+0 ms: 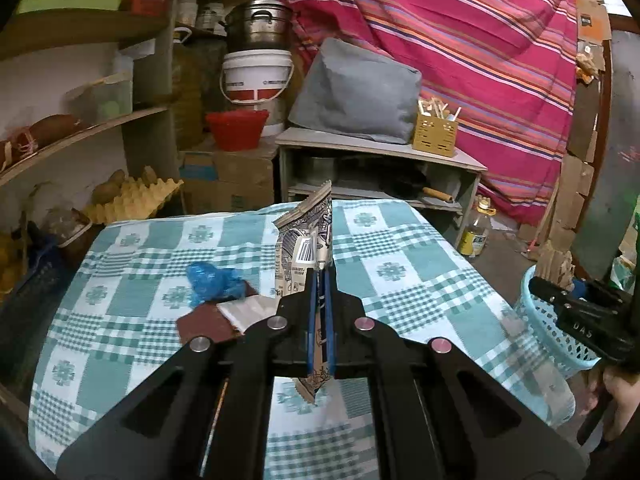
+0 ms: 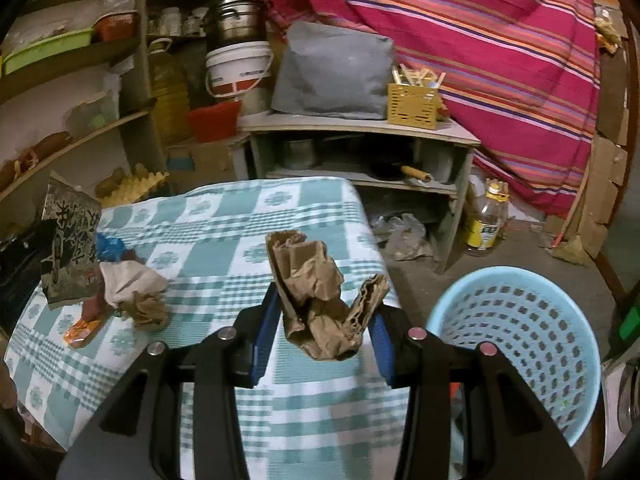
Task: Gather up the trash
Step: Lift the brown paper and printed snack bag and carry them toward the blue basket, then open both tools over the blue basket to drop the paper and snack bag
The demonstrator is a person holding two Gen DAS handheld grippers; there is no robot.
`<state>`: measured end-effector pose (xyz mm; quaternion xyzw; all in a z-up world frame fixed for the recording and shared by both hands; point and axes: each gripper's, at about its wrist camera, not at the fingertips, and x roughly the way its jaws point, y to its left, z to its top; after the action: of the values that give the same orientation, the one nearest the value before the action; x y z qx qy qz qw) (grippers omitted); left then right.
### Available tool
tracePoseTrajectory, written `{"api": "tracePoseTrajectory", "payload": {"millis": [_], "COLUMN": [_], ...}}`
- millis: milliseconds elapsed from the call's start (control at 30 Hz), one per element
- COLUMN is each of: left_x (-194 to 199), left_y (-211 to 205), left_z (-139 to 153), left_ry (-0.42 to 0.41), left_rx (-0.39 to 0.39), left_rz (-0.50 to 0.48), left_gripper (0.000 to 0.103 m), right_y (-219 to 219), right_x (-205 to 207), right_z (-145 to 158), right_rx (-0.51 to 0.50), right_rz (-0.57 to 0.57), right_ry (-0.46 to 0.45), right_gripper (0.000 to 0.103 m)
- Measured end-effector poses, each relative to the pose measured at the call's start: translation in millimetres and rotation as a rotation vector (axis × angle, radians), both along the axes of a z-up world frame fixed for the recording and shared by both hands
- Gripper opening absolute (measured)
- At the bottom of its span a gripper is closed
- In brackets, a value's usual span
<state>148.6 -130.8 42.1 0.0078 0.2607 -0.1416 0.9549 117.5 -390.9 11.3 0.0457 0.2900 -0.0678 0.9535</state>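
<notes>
My left gripper (image 1: pixel 320 280) is shut on a flat printed packet (image 1: pixel 306 240) with a barcode, held upright above the table (image 1: pixel 400 248). That packet (image 2: pixel 70 248) also shows at the left edge of the right wrist view. My right gripper (image 2: pixel 324 320) is shut on a crumpled brown paper wad (image 2: pixel 316 296), just left of a light blue plastic basket (image 2: pixel 516 344) that stands beside the table. On the teal checked cloth lie a blue plastic scrap (image 1: pixel 212 280), a brown card (image 1: pixel 204 322), white paper (image 2: pixel 128 280), a brown paper ball (image 2: pixel 148 308) and an orange wrapper (image 2: pixel 82 330).
Wooden shelves (image 1: pixel 80 128) with egg trays and jars line the left. Behind the table stands a low cabinet (image 1: pixel 380 148) bearing a grey bag and a yellow caddy (image 1: pixel 434 136). A bottle (image 2: pixel 486 220) stands on the floor before a pink striped cloth (image 1: pixel 480 60).
</notes>
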Motion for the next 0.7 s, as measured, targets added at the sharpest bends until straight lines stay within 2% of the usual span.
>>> {"api": "tracePoseTrajectory", "payload": {"millis": [467, 700], "left_x": [-1.8, -4.2], "left_y": [-67.1, -97.7], "left_z": [-12.1, -13.9], "left_ry": [0.015, 0.013], "left_rx": [0.017, 0.024], "left_rz": [-0.09, -0.145], "left_gripper": [0.002, 0.002], "right_y": [-91.4, -115.1], "right_x": [-35.8, -45.9], "right_z": [-4.5, -4.5], "right_rx": [0.025, 0.02], "right_rz": [-0.162, -0.204], "right_ry": [0.009, 0.006], "right_gripper": [0.042, 0.042]}}
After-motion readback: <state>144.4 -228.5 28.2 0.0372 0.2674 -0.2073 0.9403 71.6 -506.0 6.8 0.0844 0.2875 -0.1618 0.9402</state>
